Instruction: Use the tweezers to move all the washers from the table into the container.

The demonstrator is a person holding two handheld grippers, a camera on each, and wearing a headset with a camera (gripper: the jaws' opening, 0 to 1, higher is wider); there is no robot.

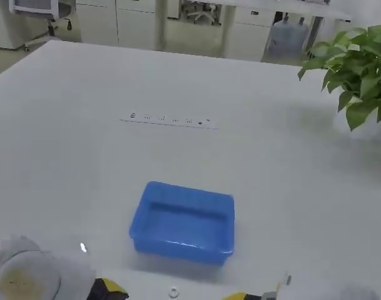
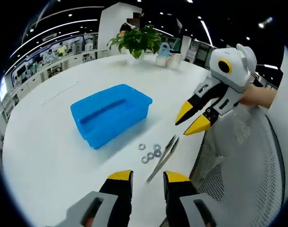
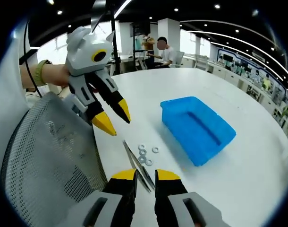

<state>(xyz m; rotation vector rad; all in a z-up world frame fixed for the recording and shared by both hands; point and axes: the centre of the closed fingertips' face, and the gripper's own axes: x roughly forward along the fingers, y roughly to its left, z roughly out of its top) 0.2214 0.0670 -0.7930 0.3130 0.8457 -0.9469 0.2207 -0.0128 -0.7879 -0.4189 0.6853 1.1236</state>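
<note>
Nearest, the left hand-held gripper (image 2: 148, 177) stands moderately parted and empty. The right hand-held gripper (image 3: 145, 176) is narrowly parted, gripping nothing. Slim metal tweezers (image 2: 163, 158) lie flat on the smooth white table (image 1: 178, 81), not yet picked up. Just beyond them sits a cluster of flat, shiny ring washers (image 2: 150, 153), none moved. Farther on, the rectangular blue plastic container (image 2: 111, 113) looks empty, so I judge the task unstarted.
</note>
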